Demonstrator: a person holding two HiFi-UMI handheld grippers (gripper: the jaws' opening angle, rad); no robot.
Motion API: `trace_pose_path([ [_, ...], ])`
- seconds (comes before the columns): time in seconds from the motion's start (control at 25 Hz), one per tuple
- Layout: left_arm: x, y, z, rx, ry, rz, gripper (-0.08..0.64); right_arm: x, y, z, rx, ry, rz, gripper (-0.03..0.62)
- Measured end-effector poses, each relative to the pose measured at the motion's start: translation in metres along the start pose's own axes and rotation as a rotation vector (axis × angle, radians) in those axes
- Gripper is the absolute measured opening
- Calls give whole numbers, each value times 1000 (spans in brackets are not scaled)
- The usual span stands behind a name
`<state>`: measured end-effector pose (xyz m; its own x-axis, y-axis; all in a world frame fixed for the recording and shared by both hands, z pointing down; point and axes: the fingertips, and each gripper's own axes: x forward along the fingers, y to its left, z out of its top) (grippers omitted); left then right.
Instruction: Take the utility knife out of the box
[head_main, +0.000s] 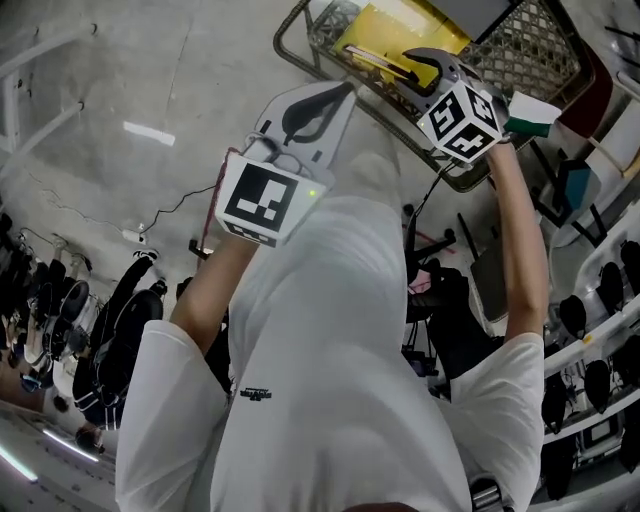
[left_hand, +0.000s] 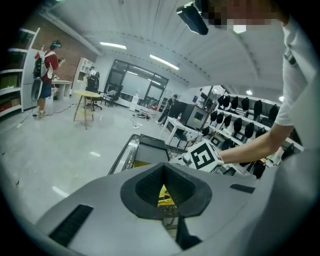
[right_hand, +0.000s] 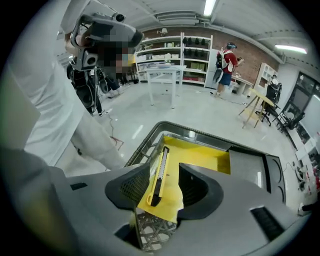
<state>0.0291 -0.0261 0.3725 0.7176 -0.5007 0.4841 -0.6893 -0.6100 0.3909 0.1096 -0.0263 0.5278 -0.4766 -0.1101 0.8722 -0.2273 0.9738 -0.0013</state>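
Utility knife (right_hand: 160, 172): on yellow liner (right_hand: 202, 156) in box (right_hand: 197, 134), unpinched between wide-open jaws of right gripper (right_hand: 165, 184), long axis along them; closed left gripper (left_hand: 165, 189) farther.

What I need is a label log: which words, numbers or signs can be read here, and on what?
No legible words or numbers anywhere.
Print on the white shirt: too small to read.
Black mark on the yellow sheet: partly hidden, unreadable.
Marker cubes: square patterns only.
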Motion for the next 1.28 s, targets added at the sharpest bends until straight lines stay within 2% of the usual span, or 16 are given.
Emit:
trace_pose_path([
  [0.48,10,11,-19,-40,13,19,2,53,10,-43,-32,176,97,184],
  [0.88,13,20,-34,-76,43,31,2,80,18,-68,-111,307,119,175],
  [1.12,14,22,-41,-85,55,33,2,88,20,-73,-122,314,107,164],
  [1.28,13,23,-42,-81,54,35,2,87,19,-72,-120,305,93,133],
])
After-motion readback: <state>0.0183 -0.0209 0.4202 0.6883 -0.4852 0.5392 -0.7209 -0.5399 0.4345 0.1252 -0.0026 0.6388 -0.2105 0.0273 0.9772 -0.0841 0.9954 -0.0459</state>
